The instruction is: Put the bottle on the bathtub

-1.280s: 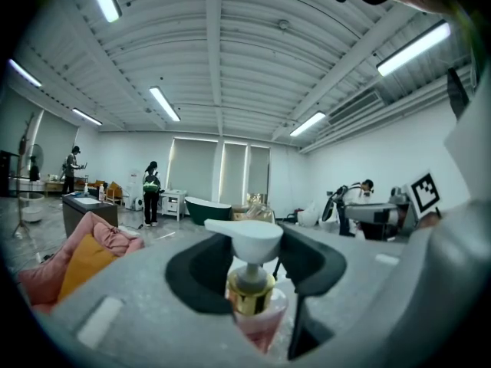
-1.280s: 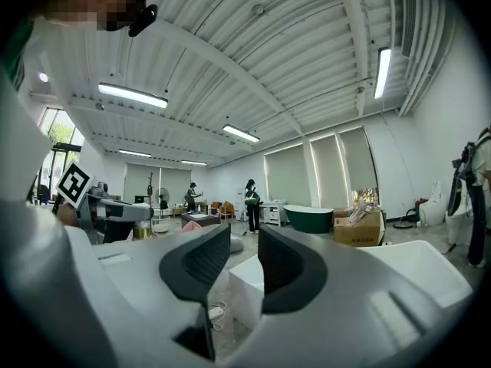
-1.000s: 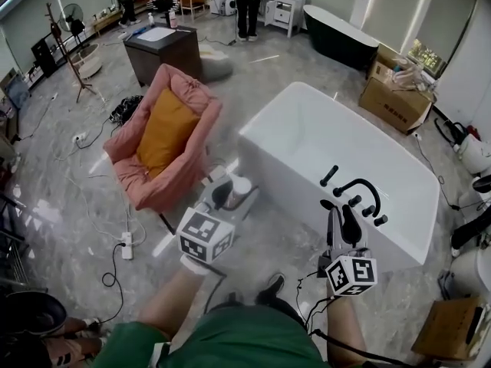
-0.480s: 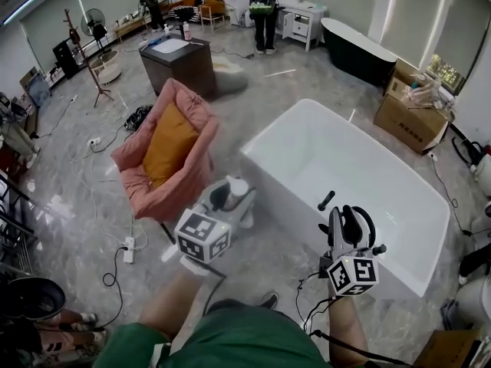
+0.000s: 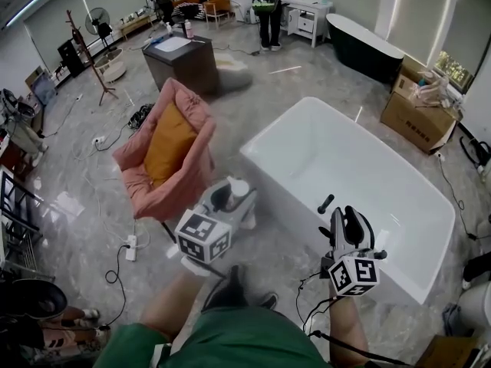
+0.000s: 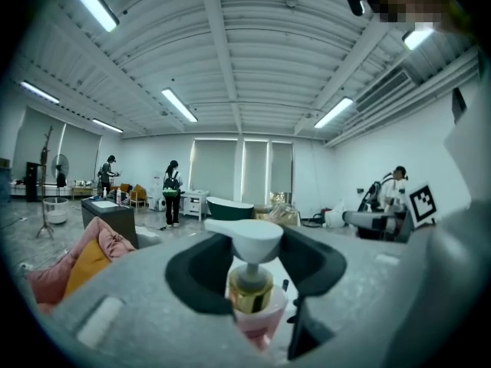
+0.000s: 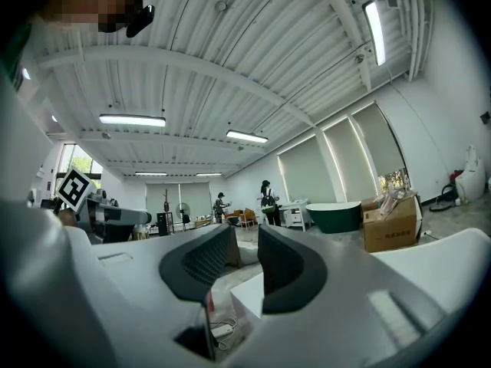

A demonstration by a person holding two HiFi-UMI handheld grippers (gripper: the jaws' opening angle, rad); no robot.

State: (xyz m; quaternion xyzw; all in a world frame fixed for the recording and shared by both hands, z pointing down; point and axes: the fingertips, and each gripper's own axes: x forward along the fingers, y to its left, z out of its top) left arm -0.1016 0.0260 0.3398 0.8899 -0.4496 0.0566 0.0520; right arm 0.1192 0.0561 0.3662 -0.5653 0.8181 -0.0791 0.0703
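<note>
A pump bottle [image 5: 237, 191] with a pink body, gold collar and white pump head [image 6: 251, 239] stands upright between the jaws of my left gripper [image 5: 230, 195], which is shut on it. The bottle hangs over the floor, just left of the white bathtub's [image 5: 257, 158] near corner. My right gripper [image 5: 349, 222] floats over the tub's near end rim, beside a black tap handle [image 5: 326, 203]. A narrow gap shows between its jaws and they hold nothing [image 7: 245, 261]. The rest of the black tap is hidden behind this gripper.
A pink armchair [image 5: 165, 159] with an orange cushion stands left of the tub. A power strip [image 5: 129, 246] and cables lie on the floor. Cardboard boxes [image 5: 418, 113], a black bathtub [image 5: 367, 48], a dark cabinet [image 5: 182, 61] and people [image 5: 268, 6] are farther back.
Both grippers have travelled forward along the tub's near end. The right gripper now covers most of the black tap. The bottle stays in the left gripper.
</note>
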